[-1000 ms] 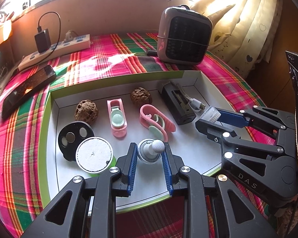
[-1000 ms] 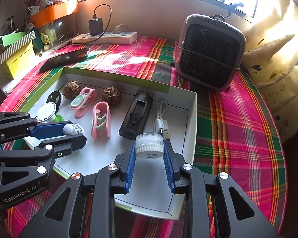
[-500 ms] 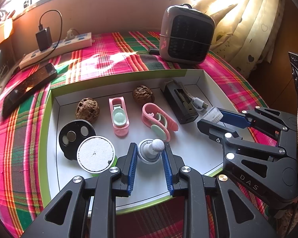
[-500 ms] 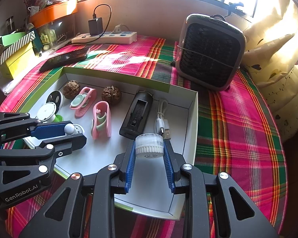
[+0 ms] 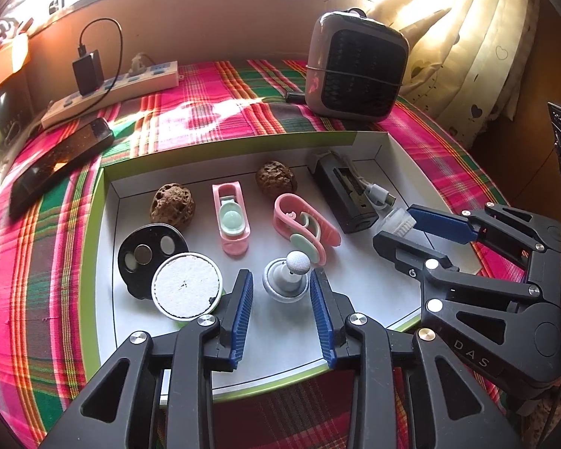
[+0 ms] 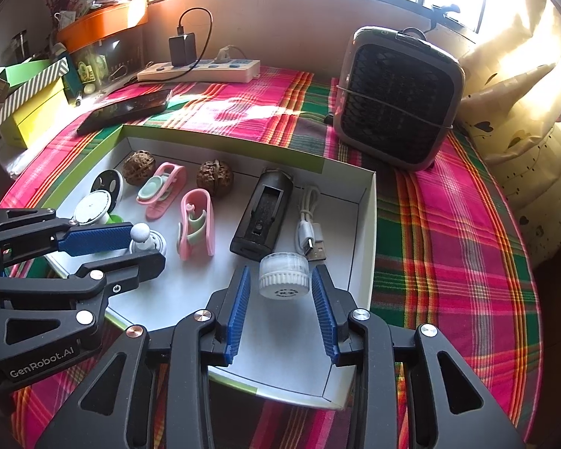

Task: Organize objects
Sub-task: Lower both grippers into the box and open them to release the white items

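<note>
Tray (image 5: 104,224): shallow white box with green rim, on the plaid cloth; landmark for all entries below.

Right gripper (image 6: 280,299): over the tray's near right corner. Jaws opening; blue pads stand clear of the brush head on both sides.

Left gripper (image 5: 284,292): over the tray's near edge, left of centre. Jaws opening; pads apart from the knob piece between them.

Black holder (image 6: 261,217): lying in the tray's right half, white cable (image 6: 308,220) just beside it.

Pink clips (image 5: 230,220), two: mid-tray.

Walnuts (image 5: 172,204), two: along the tray's far wall.

Brush head (image 6: 284,277): white, round, resting on the tray floor between the right jaws.

Knob piece (image 5: 288,277): grey disc with white ball top, on the tray floor between the left jaws.

Step, as judged: both pieces are being released in the tray. Next move calls for wider jaws, then lifting both grippers straight away without nudging either piece.
</note>
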A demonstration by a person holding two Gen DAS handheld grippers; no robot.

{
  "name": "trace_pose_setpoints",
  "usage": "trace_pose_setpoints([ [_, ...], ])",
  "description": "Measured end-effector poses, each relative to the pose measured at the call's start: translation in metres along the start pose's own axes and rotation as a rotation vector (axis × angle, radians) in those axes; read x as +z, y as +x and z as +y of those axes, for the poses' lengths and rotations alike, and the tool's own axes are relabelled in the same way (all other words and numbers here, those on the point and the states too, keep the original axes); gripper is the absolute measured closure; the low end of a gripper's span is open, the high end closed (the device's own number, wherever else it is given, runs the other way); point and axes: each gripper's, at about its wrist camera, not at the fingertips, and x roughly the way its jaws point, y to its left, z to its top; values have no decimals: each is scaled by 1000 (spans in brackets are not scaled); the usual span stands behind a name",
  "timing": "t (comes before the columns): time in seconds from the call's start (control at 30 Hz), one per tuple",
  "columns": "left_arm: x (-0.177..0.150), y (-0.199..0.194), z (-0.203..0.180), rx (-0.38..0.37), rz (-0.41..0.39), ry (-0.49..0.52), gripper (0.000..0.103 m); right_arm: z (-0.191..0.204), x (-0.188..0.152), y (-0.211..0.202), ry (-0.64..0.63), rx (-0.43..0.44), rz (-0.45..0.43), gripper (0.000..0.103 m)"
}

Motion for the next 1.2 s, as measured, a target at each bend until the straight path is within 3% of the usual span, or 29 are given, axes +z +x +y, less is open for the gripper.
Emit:
trace_pose_setpoints([
  [0.53, -9, -20, -6, 30, -50, 7, 71, -1, -8, -21, 62, 1, -32, 62],
  [0.7, -14, -35, -11, 87, -95, 32, 71, 1, -12, -32, 78, 2, -51, 58],
  [1.2, -45, -68, -9, 125, -132, -16, 71, 12, -34, -69, 131, 7, -114, 51],
])
